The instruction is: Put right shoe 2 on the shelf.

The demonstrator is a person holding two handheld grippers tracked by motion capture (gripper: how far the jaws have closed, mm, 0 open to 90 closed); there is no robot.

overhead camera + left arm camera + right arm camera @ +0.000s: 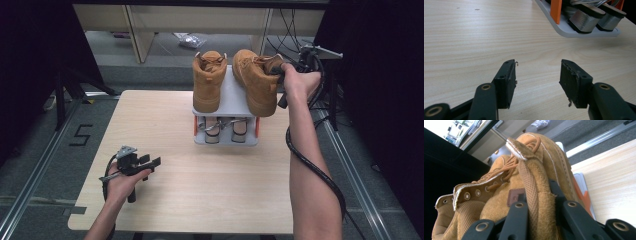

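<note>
1. We see a light wooden table [200, 185] with a small grey two-tier rack [234, 97] standing near its far edge, toward the far right corner.
2. On the rack's top shelf sit two tan suede boots. The left boot [208, 80] stands upright on its sole; the right boot [257, 80] leans over at a tilt, its sole side turned toward the left boot.
3. On the lower shelf we make out a pair of silver heeled shoes [596, 17], their heels pointing toward the near edge, with orange posts [556, 7] holding up the shelf above.
4. The right gripper [537, 212] is clamped on the right boot's collar [531, 185]: its jaws pinch the suede and mesh lining of the ankle edge, next to a small brown tag.
5. In the high view we see the right hand [299, 80] reaching past the table's far right corner to the boot.
6. The left gripper [537, 75] hangs just above bare tabletop near the near left corner, jaws spread wide with nothing between them.
7. The left hand [122, 182] grips its handle.
</note>
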